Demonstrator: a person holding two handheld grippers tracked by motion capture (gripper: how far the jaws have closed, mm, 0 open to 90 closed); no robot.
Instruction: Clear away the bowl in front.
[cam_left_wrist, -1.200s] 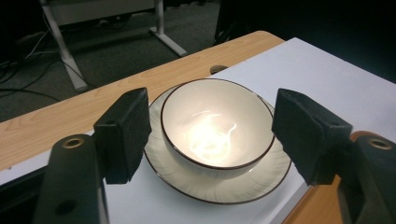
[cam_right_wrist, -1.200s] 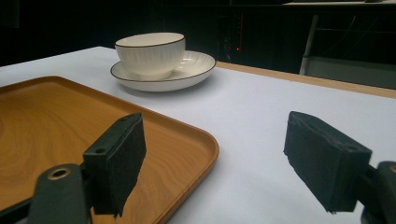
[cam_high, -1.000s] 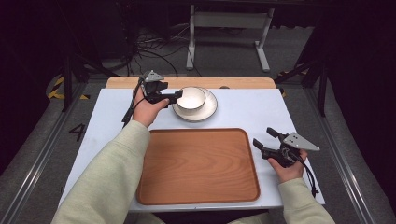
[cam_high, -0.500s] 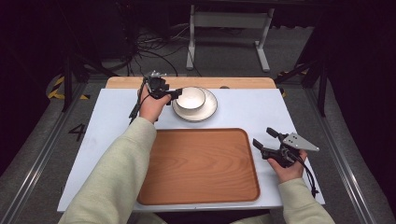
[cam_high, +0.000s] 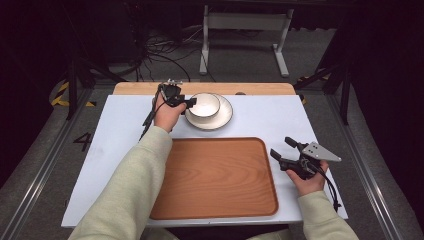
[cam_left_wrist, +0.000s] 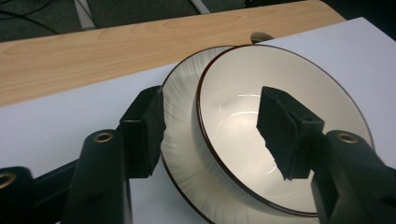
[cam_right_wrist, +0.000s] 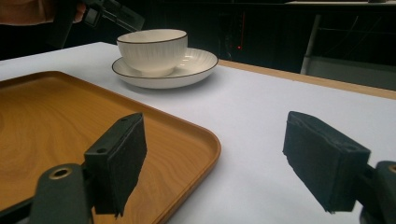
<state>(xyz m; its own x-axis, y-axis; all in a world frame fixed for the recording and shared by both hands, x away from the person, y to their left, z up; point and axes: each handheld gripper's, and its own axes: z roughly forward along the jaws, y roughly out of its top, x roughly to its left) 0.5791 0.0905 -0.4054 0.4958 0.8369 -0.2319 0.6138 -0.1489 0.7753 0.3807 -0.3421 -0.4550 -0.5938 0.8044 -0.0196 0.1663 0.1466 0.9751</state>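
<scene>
The left gripper (cam_high: 189, 102), jaws just closing but not yet pinching, straddles the near rim of the bowl (cam_left_wrist: 280, 135) sitting on the saucer (cam_high: 223, 116) beyond the tray (cam_high: 215, 175).

Table (cam_high: 260, 120): white top, bare wood strip along far edge | plate (cam_high: 222, 120): white, dark rim, on white top near far edge | wooden tray (cam_high: 215, 175): flat on near half, just clear of plate | right gripper (cam_high: 282, 150): near tray's right edge
</scene>
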